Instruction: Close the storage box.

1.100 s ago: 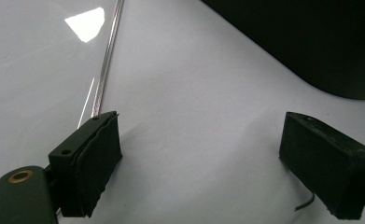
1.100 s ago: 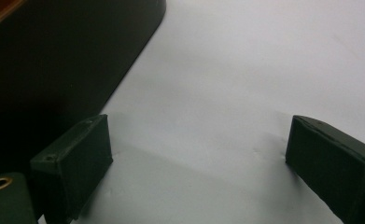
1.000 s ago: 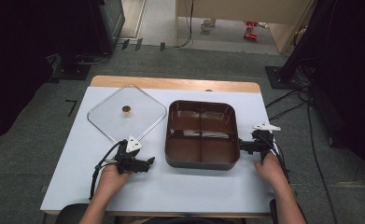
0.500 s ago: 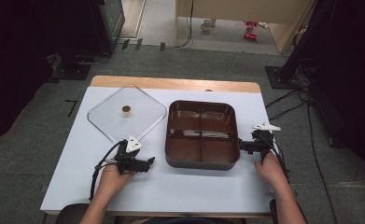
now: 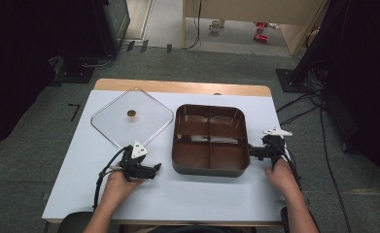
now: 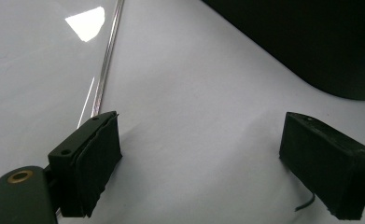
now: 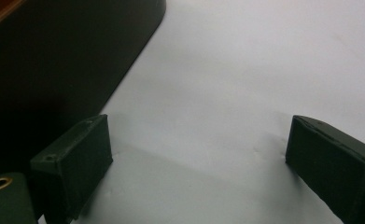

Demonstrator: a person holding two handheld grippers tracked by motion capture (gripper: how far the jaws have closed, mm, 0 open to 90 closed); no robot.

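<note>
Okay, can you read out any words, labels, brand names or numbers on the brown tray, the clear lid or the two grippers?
None can be read.
Brown four-compartment plastic tray: no print seen.
Clear square lid with a small brown knob: no label.
Left gripper and right gripper, both open: no markings legible.
White table: plain.

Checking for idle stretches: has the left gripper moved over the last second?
No. The left gripper sits in the same spot, just below the glass lid's near corner and left of the brown tray.
</note>
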